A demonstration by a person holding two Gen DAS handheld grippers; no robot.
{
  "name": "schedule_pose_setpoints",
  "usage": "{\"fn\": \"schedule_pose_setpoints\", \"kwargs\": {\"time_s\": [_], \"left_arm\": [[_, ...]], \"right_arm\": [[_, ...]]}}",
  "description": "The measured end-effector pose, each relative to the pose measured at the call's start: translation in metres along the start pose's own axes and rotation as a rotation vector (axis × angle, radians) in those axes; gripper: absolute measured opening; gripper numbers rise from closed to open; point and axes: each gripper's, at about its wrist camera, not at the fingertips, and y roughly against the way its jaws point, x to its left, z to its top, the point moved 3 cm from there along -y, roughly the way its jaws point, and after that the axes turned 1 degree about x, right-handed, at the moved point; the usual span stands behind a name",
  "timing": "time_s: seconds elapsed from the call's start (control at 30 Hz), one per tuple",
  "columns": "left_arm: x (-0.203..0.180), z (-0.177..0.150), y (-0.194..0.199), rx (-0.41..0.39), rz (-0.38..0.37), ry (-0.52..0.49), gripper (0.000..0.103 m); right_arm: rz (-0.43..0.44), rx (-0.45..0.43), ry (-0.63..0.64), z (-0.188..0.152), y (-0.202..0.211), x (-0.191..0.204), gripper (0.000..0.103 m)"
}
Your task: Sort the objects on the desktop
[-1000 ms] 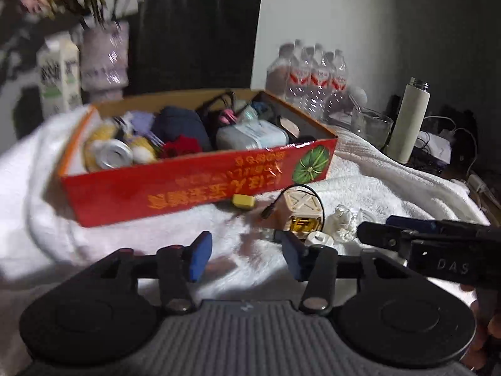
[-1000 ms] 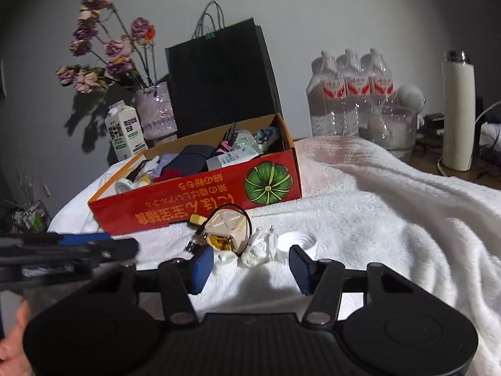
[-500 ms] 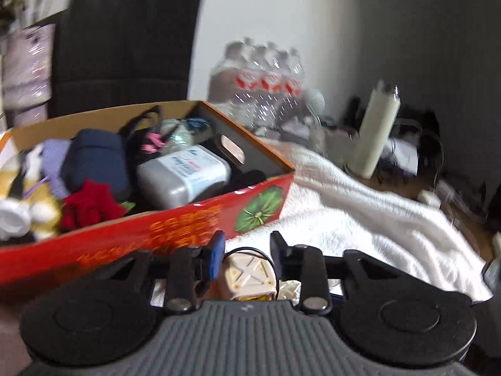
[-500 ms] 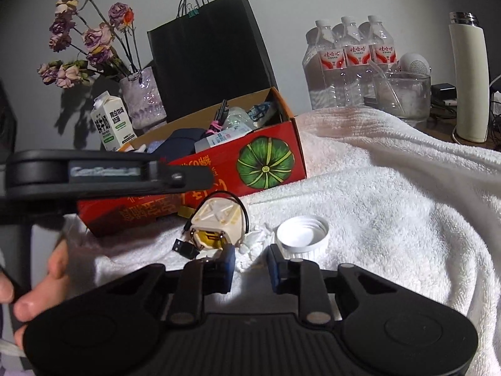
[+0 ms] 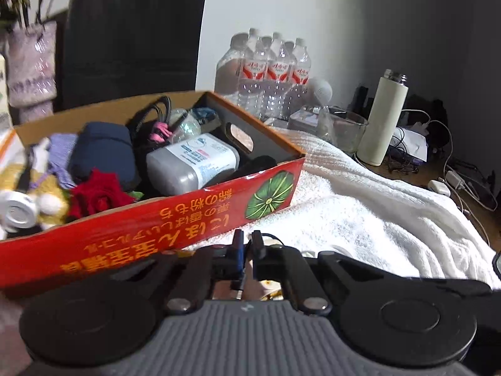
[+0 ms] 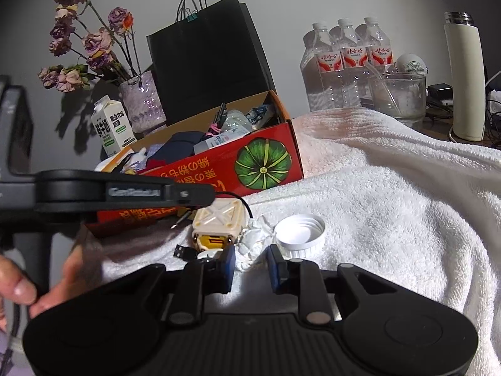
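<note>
A red cardboard box (image 5: 156,228) with a green pumpkin print holds several sorted things. In front of it on the white towel (image 6: 391,203) lie a cream charger (image 6: 219,219) with a thin black cable (image 6: 238,197), a crumpled white paper wad (image 6: 250,244) and a white screw cap (image 6: 299,235). My left gripper (image 5: 247,247) reaches in from the left above the charger. Its jaws are almost touching, shut on the black cable. My right gripper (image 6: 252,261) is shut on the paper wad, which fills the narrow gap between its blue pads.
A person's hand (image 6: 18,288) holds the left gripper. Behind the box stand a black paper bag (image 6: 206,62), a vase of dried flowers (image 6: 142,100) and a milk carton (image 6: 112,128). To the right are water bottles (image 6: 344,62), a glass bowl (image 6: 397,94), a white thermos (image 6: 465,78) and loose cords (image 5: 454,172).
My left gripper moved right, in over the charger, and its jaws went from wide apart to shut. The right gripper's jaws closed in around the paper wad.
</note>
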Motion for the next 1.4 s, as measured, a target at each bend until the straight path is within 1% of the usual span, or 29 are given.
{"fn": "schedule_pose_setpoints", "kwargs": {"time_s": [0.07,0.13,0.37,0.43,0.5,0.57,0.63,0.73,0.8,0.9,0.93,1.03,1.1,1.17,1.2,1.23,1.27,1.3,1.33,1.37,1.4], "left_arm": [[-0.003,-0.003,0.016,-0.027,0.021,-0.004,0.003],[-0.002,-0.005,0.033,-0.047,0.033,0.019,0.003],[0.009,-0.017,0.104,-0.12,0.056,0.142,0.002],[0.011,-0.025,0.127,-0.143,0.047,0.177,0.002],[0.012,-0.035,0.148,-0.151,0.054,0.209,0.002],[0.015,-0.047,0.169,-0.157,0.065,0.237,0.002],[0.017,-0.06,0.19,-0.166,0.074,0.256,0.002],[0.019,-0.076,0.214,-0.181,0.12,0.277,0.002],[0.02,-0.083,0.229,-0.192,0.115,0.3,0.001],[0.018,-0.085,0.246,-0.222,0.099,0.303,0.001],[0.017,-0.083,0.249,-0.23,0.096,0.303,0.001],[0.012,-0.078,0.257,-0.252,0.062,0.3,0.001],[0.01,-0.074,0.26,-0.267,0.068,0.29,0.001],[0.009,-0.074,0.259,-0.267,0.06,0.268,0.002],[0.01,-0.076,0.253,-0.26,0.038,0.25,0.013],[0.01,-0.081,0.244,-0.236,0.011,0.224,0.026],[0.009,-0.089,0.231,-0.172,0.003,0.188,0.064],[0.006,-0.099,0.217,-0.107,0.027,0.157,0.075],[0.001,-0.11,0.206,-0.068,0.051,0.122,0.07],[-0.005,-0.121,0.196,-0.042,0.055,0.087,0.066],[-0.01,-0.129,0.186,-0.017,0.039,0.063,0.066]], "right_arm": [[-0.001,-0.004,0.0,-0.001,0.001,-0.001,0.021],[-0.003,-0.011,0.004,-0.002,0.002,0.0,0.02],[-0.013,-0.045,0.043,-0.005,0.01,0.004,0.015],[-0.012,-0.055,0.056,-0.005,0.012,0.007,0.012],[-0.005,-0.068,0.068,-0.005,0.016,0.009,0.01],[0.0,-0.089,0.085,-0.006,0.026,0.015,0.009],[0.027,-0.119,0.089,-0.009,0.044,0.022,0.009],[0.057,-0.151,0.099,-0.016,0.071,0.034,0.008],[0.068,-0.161,0.082,-0.022,0.088,0.038,0.008],[0.099,-0.179,0.054,-0.03,0.115,0.042,0.008],[0.102,-0.185,0.058,-0.032,0.123,0.045,0.005],[0.119,-0.197,0.056,-0.036,0.144,0.049,0.005],[0.143,-0.204,0.044,-0.037,0.156,0.049,0.005],[0.132,-0.213,0.048,-0.037,0.161,0.048,0.005],[0.113,-0.215,0.054,-0.036,0.16,0.046,0.008],[0.089,-0.217,0.052,-0.036,0.156,0.043,0.015],[0.065,-0.197,0.049,-0.035,0.148,0.039,0.023],[0.041,-0.162,0.047,-0.035,0.139,0.035,0.024],[0.024,-0.138,0.041,-0.036,0.132,0.032,0.024],[0.017,-0.12,0.035,-0.037,0.123,0.028,0.024],[0.015,-0.106,0.03,-0.037,0.116,0.025,0.024]]}}
